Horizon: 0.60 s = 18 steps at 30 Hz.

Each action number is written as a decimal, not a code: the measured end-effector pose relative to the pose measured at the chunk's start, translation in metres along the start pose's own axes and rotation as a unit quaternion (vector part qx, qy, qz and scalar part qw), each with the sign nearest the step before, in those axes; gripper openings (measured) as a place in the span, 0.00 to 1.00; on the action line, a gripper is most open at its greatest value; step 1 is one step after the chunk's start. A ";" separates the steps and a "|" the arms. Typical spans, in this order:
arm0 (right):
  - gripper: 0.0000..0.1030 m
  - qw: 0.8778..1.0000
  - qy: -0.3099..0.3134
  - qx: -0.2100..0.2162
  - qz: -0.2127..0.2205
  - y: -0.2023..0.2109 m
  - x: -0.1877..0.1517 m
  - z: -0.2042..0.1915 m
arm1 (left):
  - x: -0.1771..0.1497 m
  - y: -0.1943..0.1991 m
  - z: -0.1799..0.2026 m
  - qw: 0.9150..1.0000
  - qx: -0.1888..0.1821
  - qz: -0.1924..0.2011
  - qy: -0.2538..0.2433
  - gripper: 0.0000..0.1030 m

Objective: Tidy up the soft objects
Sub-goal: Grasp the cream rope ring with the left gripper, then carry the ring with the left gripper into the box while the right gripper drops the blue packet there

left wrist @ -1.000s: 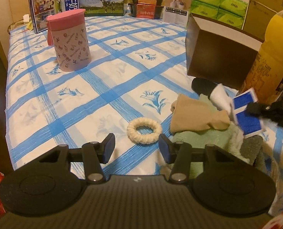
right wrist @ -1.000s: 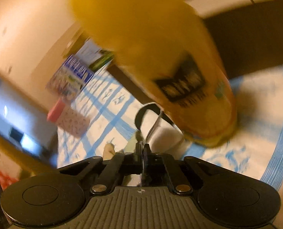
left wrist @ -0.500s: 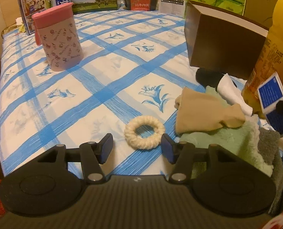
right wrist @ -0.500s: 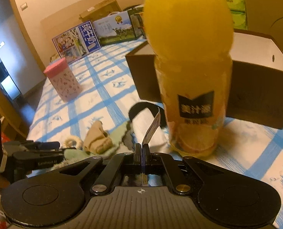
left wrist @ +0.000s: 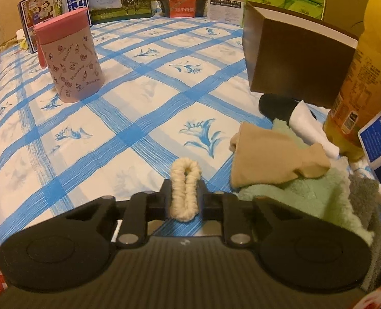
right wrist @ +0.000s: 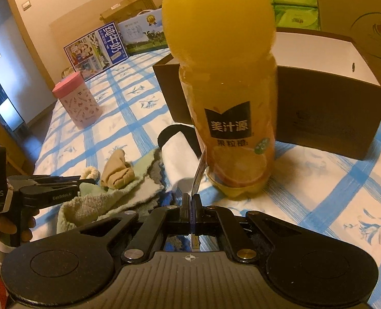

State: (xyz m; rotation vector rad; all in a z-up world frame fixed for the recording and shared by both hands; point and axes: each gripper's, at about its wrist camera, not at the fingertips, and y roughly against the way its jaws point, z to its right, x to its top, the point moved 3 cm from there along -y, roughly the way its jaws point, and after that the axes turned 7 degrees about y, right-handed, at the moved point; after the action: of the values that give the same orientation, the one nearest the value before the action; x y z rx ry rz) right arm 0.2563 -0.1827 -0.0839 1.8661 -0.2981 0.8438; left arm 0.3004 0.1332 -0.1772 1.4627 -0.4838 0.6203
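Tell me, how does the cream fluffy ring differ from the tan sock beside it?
The cream fluffy ring is squeezed into a narrow loop between the left gripper fingers; the tan sock lies loose, untouched. The ring has a woolly, ribbed surface; the sock is smooth. The ring is over the blue-checked cloth; the sock rests on the green towel. Both are soft.

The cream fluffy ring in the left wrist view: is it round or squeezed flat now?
Squeezed flat. The cream ring is a narrow upright loop between the left gripper fingers, whose jaws have just been closing on it.
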 end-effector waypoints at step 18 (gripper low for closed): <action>0.01 0.999 -0.017 -0.015 0.044 0.087 0.003 0.049 | 0.055 0.077 0.039 0.996 -0.062 0.065 -0.016 0.15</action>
State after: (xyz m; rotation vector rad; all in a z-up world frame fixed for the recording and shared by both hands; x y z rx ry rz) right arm 0.2306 -0.2642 -0.0321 1.8526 -0.4149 0.8625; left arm 0.2944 0.0992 -0.0813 1.3329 -0.6362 0.6597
